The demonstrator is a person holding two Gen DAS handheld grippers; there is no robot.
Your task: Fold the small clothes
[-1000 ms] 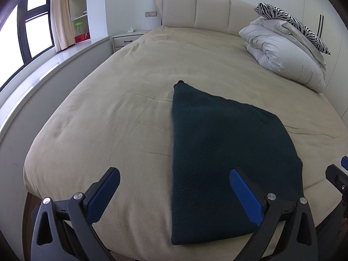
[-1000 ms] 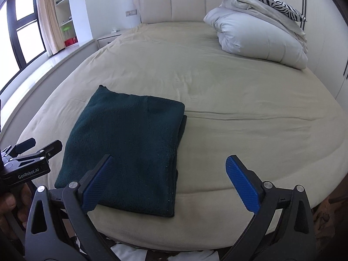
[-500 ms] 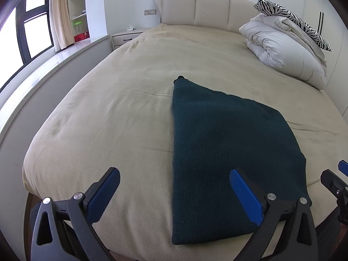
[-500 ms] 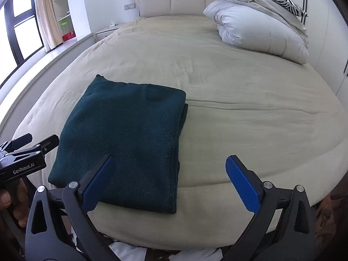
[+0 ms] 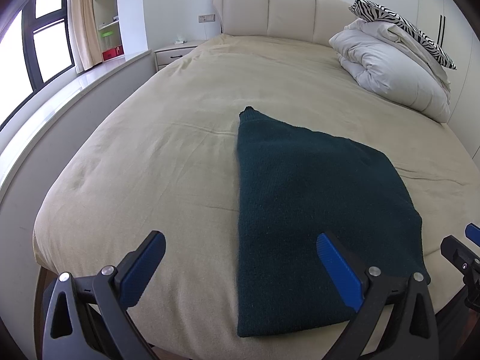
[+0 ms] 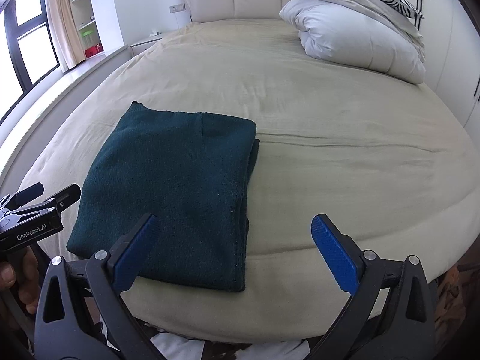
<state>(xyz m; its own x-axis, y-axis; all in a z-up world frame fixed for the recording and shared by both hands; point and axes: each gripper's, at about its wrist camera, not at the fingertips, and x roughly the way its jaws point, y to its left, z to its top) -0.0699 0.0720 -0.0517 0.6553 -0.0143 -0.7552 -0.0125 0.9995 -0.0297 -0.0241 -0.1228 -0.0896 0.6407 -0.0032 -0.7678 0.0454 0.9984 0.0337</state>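
While both tools hang in the air at the foot of the bed [image 5: 168, 156], a dark green sweater [image 6: 177, 192] lies folded flat on the tan cover, close to the near edge. It makes a neat block with more than one layer showing along its right side. One small corner pokes out at the far left end.

The left tool [image 5: 240, 258] has its blue fingers [image 5: 144, 270] spread wide and holds nothing. Its right finger sits in front of the sweater, but I cannot tell if it touches the cloth. The right tool [image 6: 232, 240] is spread wide too, with nothing between its fingers. Its left finger is over the sweater's near edge and its right finger is over bare bed.

In the right wrist view, the left tool shows at the far left, with a hand [image 6: 15, 282] gripping its handle.

At the far right end of the bed a white duvet [image 5: 390, 69] is piled up, with a zebra-striped pillow [image 5: 402, 27] on top. A padded headboard [image 5: 285, 9] stands behind, and a nightstand [image 5: 174, 52] sits beside it on the left.
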